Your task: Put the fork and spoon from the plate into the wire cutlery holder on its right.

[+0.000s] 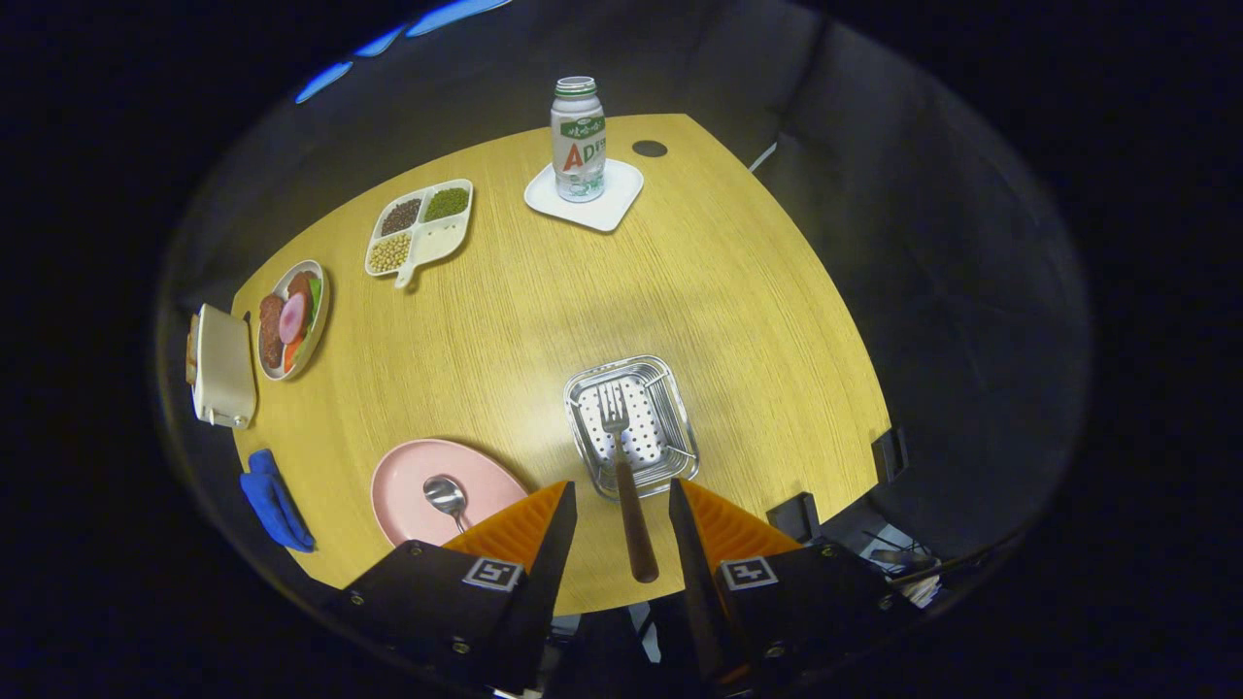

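Note:
My gripper (pixel 621 485) is high above the table, looking down, and it is open, with a wide gap between its orange fingers (pixel 524 524). A fork (pixel 626 476) with a dark wooden handle sits in that gap and touches neither finger. Its tines point into the square metal cutlery holder (pixel 677 408) just ahead of the fingers, and its handle reaches back between them. I cannot tell whether the fork rests in the holder or hangs above it. The spoon (pixel 445 495) lies on the pink plate (pixel 403 481), left of the holder and partly behind the left finger.
On the wooden table (pixel 738 291) beyond the holder, a bottle (pixel 579 141) stands on a white coaster (pixel 612 199). Further left are a divided dish of beans (pixel 419 233), a plate of food (pixel 291 320), a white box (pixel 223 369) and a blue cloth (pixel 275 500).

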Demonstrator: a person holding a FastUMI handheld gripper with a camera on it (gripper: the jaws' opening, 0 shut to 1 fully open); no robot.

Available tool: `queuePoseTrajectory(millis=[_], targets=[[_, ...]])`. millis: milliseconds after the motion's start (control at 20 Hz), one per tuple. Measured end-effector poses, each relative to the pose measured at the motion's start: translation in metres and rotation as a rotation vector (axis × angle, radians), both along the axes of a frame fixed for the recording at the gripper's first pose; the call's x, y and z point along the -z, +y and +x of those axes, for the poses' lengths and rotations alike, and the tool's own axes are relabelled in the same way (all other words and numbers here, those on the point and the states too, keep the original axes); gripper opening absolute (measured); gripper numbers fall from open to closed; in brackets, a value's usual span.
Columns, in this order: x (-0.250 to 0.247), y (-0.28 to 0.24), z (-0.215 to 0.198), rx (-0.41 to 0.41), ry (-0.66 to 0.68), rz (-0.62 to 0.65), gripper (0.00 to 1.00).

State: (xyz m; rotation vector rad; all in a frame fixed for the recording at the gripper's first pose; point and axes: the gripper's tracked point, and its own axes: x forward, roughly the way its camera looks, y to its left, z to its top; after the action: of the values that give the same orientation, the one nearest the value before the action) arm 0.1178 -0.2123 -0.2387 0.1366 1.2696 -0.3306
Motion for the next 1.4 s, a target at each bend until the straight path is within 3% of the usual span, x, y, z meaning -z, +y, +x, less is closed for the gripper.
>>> queuePoseTrajectory(millis=[300, 700, 1400], targets=[[0.0, 0.056, 0.0, -0.098, -0.01, -0.003, 0.59], [0.043, 0.129, -0.034, -0.241, 0.088, 0.008, 0.59], [0.129, 0.153, -0.08, -0.288, 0.244, 0.072, 0.59]])
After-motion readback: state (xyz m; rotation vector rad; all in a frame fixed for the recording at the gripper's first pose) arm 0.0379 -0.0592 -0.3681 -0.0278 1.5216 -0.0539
